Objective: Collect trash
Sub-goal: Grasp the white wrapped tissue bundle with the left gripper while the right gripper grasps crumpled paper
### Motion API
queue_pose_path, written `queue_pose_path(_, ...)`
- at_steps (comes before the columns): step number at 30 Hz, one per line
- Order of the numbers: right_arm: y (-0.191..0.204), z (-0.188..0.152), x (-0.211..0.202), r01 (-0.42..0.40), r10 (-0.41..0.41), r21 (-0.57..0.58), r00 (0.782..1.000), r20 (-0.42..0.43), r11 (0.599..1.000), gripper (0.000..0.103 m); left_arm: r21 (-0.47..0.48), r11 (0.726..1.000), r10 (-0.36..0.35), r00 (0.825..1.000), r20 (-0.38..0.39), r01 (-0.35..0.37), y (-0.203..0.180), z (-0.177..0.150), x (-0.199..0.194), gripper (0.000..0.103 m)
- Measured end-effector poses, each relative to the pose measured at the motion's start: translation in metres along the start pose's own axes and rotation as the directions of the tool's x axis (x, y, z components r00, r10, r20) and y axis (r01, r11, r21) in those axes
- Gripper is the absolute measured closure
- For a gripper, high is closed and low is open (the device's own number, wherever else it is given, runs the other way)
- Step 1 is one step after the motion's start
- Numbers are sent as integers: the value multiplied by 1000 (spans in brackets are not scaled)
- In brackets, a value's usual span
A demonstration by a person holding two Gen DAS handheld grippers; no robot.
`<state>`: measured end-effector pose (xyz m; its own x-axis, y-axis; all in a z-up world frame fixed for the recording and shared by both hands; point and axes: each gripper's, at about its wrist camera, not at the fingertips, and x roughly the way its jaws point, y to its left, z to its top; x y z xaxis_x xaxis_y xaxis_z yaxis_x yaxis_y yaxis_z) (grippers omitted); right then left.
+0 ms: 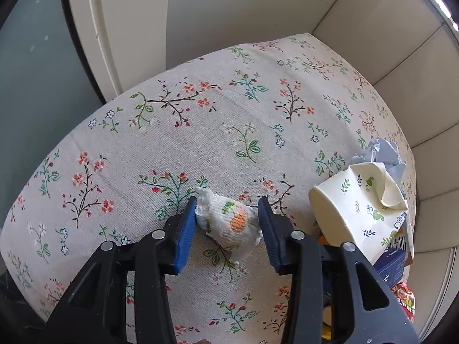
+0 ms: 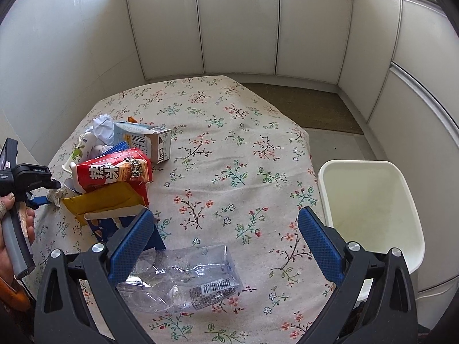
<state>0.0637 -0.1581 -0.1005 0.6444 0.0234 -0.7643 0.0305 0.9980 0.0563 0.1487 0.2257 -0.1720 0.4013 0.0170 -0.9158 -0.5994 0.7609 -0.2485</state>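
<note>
Straddling a crumpled printed tissue wad [image 1: 229, 223], the left gripper [image 1: 228, 229] is being held low over the floral tabletop [image 1: 200, 132]. Its blue pads [image 1: 185, 238] are flanking the wad; whether they are pinching it or only bracketing it cannot be told. A crushed paper cup [image 1: 361, 209] is lying on its side just right of the wad, with grey crumpled paper [image 1: 384, 152] behind it. The right gripper [image 2: 226, 240] is being held released, jaws wide apart, over a flattened clear plastic bottle [image 2: 183, 278]. Left of that bottle, a red snack bag [image 2: 114, 172], a yellow wrapper [image 2: 106, 200] and a milk carton [image 2: 146, 140] are piled together. A white bin [image 2: 370, 209] is sitting right of the bottle, beside the tabletop edge.
</note>
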Motion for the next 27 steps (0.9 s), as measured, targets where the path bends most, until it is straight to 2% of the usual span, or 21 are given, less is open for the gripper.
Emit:
queue_pose_path(4, 5, 10, -1, -25, 26, -8, 999, 27, 1000, 6, 13, 999, -42, 999, -7, 42, -1, 0, -2, 64)
queue_pose_path(7, 16, 30, -1, -36, 38, -46, 998, 41, 998, 6, 33, 996, -86, 996, -8, 86, -4, -3, -10, 64)
queue_pose_path(10, 39, 62, 3, -50, 56, -113, 997, 51, 992, 6, 78, 989, -126, 992, 29, 123, -14, -4, -26, 64)
queue_pose_path(13, 66, 100, 13, -89, 95, -158, 995, 28, 983, 6, 115, 980, -176, 980, 95, 164, -21, -2, -52, 64)
queue_pose_path(17, 112, 144, 39, -175, 170, -203, 985, -42, 963, 6, 137, 973, -208, 964, 167, 186, -24, 4, -80, 64)
queue_pose_path(20, 155, 166, 82, -223, 191, -226, 970, -152, 948, 6, 146, 971, -215, 962, 169, 191, -23, 8, -87, 64)
queue_pose_path(24, 187, 175, 123, -264, 214, -188, 944, -251, 946, 6, 127, 970, -224, 963, 147, 206, -20, 13, -85, 64)
queue_pose_path(27, 201, 175, 147, -253, 196, -177, 938, -286, 951, 6, 108, 969, -238, 962, 137, 224, -17, 16, -85, 64)
